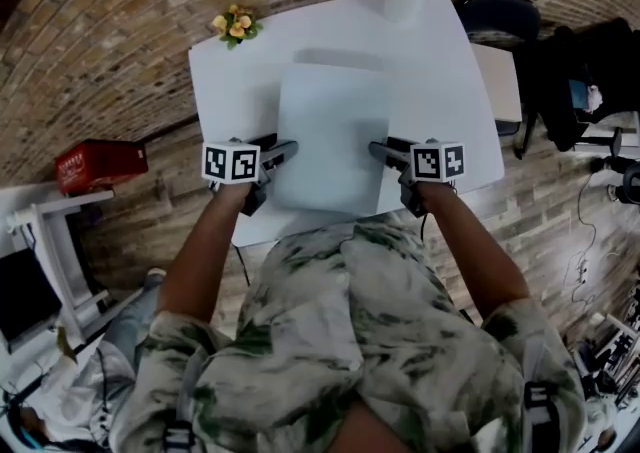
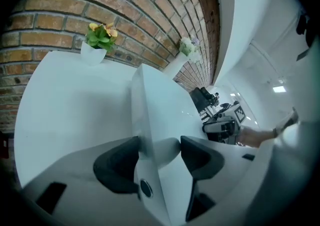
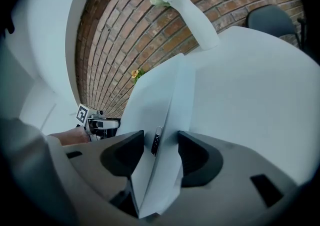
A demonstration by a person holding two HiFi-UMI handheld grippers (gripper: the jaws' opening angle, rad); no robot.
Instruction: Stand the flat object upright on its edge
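the laptop (image 1: 330, 136) is tilted partway up off the table (image 1: 440, 81), its side edges pinched by the left gripper (image 1: 283, 153) and right gripper (image 1: 380, 152), so standing it on edge and letting go seem left.

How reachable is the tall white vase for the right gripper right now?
Probably not yet: the right gripper is closed on the flat object, sharing it with the left gripper. Past that, bare table leads to the vase.

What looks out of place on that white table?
Only the flat white panel: it is tilted up off the white table, clamped between the left gripper and the right gripper. Nothing is spilled.
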